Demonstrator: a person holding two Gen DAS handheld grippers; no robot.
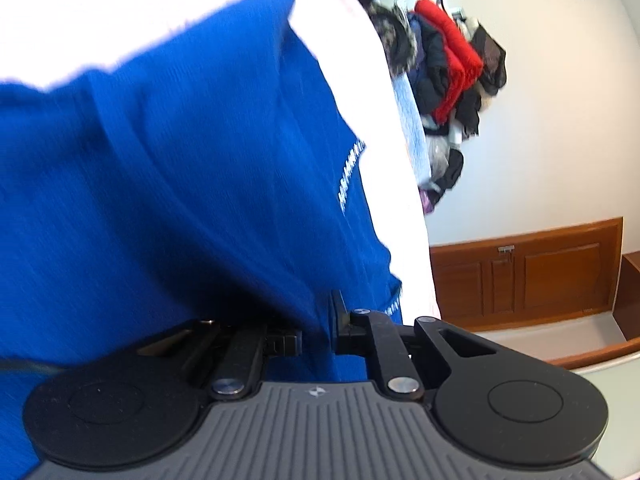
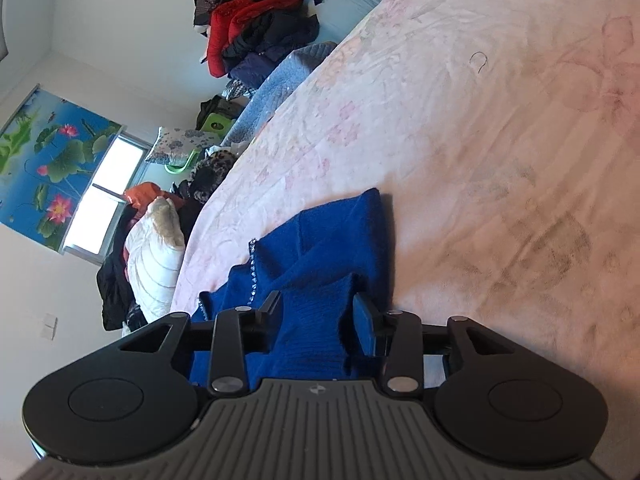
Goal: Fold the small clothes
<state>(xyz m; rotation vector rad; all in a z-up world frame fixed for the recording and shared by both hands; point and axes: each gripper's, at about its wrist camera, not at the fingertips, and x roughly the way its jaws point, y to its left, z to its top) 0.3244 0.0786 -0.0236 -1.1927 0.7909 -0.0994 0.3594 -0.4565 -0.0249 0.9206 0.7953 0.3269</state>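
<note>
Fabric of the blue sweater [image 1: 192, 168] fills the left wrist view, pinched between the nearly closed fingers of the left gripper [image 1: 318, 332], probably to anchor that edge above the pink bedsheet [image 1: 384, 128]. In the right wrist view, the right gripper [image 2: 318, 312] stands partly open around a ribbed fold, pads apparently not pressing, the garment lying near on the bed, likely between grips.

White walls [image 2: 120, 40], bright window [image 2: 104, 196], wooden cabinet [image 1: 528, 276]
</note>
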